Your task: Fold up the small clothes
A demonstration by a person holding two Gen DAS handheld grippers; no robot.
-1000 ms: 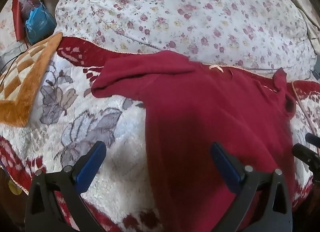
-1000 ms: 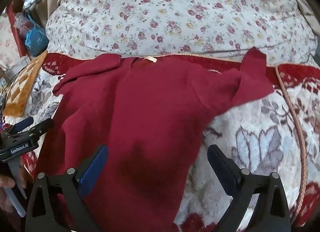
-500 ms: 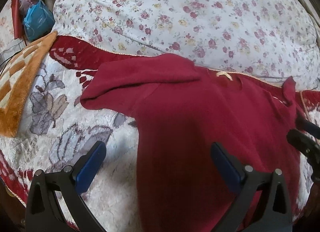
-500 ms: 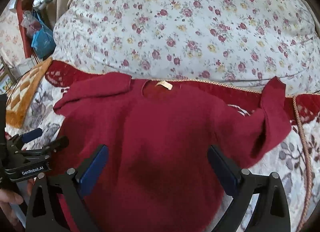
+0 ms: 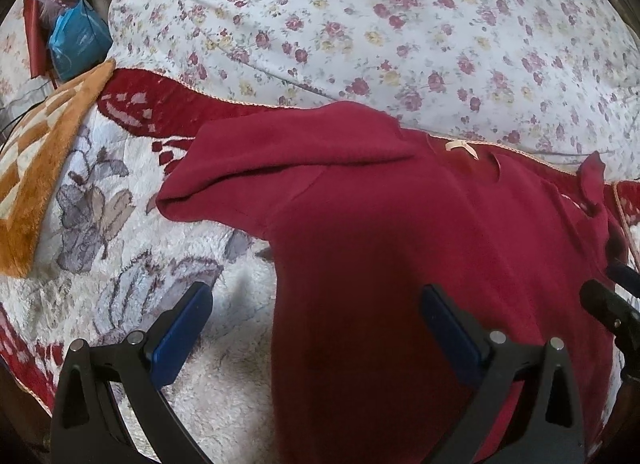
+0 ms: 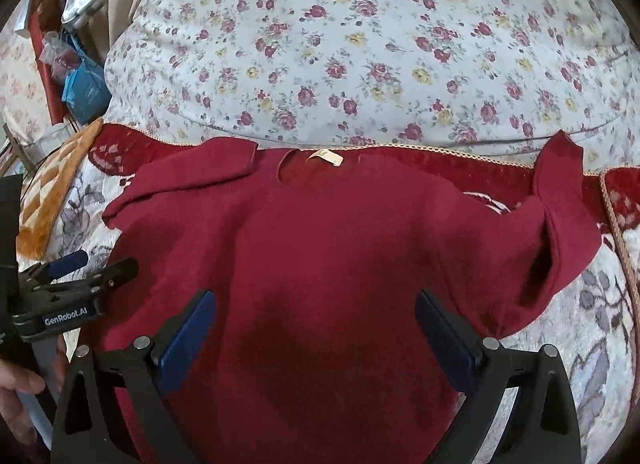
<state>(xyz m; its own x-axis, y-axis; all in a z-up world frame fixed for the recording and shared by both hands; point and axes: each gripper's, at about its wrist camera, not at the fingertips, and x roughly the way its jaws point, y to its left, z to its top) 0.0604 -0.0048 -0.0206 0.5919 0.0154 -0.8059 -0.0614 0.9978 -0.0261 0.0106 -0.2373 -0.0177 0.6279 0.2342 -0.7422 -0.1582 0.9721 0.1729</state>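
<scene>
A small dark red sweater [image 6: 320,256] lies flat, front up, neck label away from me, on a plush floral blanket [image 6: 600,328]. Its left sleeve [image 5: 280,159] is folded across the shoulder and its right sleeve [image 6: 560,199] is bent upward. My left gripper [image 5: 316,324] is open and empty, hovering over the sweater's left edge; it also shows in the right wrist view [image 6: 96,270]. My right gripper [image 6: 316,328] is open and empty over the sweater's lower middle; its tips show in the left wrist view [image 5: 612,296].
A big floral duvet [image 6: 380,43] bulges behind the sweater. An orange checked mat [image 5: 36,167] lies at the left. A blue plastic bag [image 5: 76,43] and clutter sit at the far left corner. The blanket's corded edge [image 6: 616,223] runs along the right.
Both grippers have moved forward and lower over the sweater, the right one shifting left toward its middle. Both stay open and the sweater lies unchanged.
</scene>
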